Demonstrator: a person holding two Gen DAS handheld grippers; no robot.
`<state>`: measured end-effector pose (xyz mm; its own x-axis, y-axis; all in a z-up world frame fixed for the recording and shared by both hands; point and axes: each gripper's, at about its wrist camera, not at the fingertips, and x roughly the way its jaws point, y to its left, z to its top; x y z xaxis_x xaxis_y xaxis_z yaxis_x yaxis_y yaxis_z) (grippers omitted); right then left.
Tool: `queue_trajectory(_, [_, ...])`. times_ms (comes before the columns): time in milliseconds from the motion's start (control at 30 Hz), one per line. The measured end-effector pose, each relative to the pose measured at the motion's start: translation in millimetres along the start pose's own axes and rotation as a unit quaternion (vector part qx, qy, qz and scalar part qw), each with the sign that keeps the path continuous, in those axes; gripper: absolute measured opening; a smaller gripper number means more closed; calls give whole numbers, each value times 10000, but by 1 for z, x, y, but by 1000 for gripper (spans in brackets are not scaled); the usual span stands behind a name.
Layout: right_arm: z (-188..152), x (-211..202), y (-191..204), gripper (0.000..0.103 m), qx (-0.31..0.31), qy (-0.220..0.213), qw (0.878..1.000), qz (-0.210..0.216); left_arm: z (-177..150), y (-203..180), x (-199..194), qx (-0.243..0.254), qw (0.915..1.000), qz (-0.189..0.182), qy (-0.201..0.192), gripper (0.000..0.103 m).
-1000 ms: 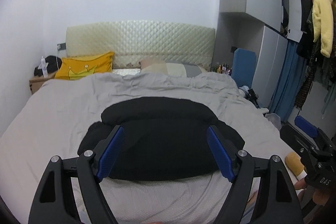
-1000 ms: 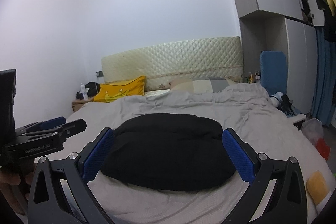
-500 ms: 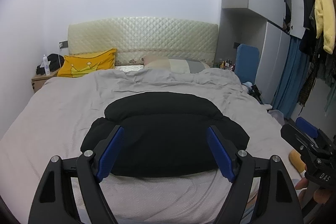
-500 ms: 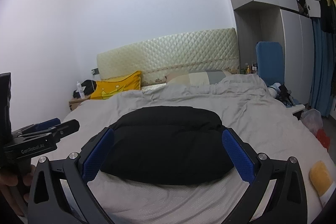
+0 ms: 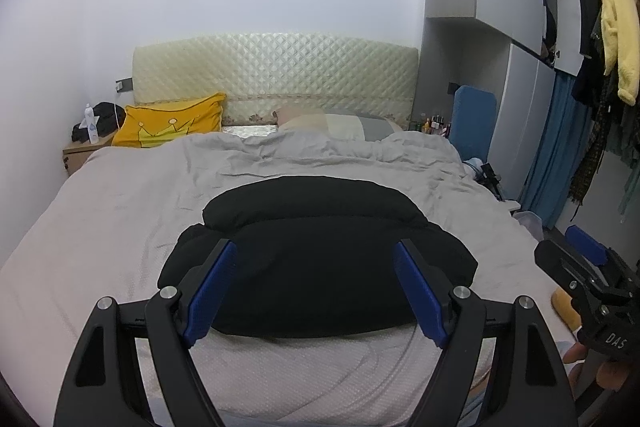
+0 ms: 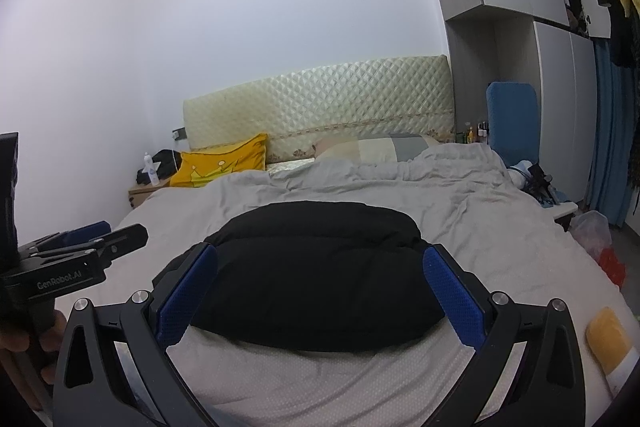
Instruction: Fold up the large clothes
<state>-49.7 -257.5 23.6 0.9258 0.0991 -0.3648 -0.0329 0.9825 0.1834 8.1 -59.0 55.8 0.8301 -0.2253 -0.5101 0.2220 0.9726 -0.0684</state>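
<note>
A thick black garment (image 5: 320, 259) lies folded in a padded bundle on the grey bed cover (image 5: 120, 211), near the foot of the bed; it also shows in the right wrist view (image 6: 312, 267). My left gripper (image 5: 316, 291) is open and empty, held above the near edge of the bundle. My right gripper (image 6: 320, 299) is open and empty, held likewise over the bundle's near edge. Each gripper shows at the side of the other's view: the right one (image 5: 588, 279) and the left one (image 6: 76, 255).
A yellow pillow (image 5: 168, 127), a grey-beige pillow (image 5: 340, 125) and a quilted headboard (image 5: 276, 75) are at the far end. A nightstand (image 5: 80, 151) stands far left. A wardrobe, hanging clothes (image 5: 616, 39) and blue curtain (image 5: 560, 155) are right. A yellow object (image 6: 608, 339) lies near the bed's right edge.
Both grippers have pulled back and tilted down slightly, so the black bundle sits a little farther away. Both stay open; the garment has not moved.
</note>
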Motion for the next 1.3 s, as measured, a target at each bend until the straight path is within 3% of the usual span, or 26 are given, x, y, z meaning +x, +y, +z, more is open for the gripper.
queue_trajectory(1300, [-6, 6, 1, 103, -61, 98, 9999, -39, 3, 4, 6, -38, 9999, 68, 88, 81])
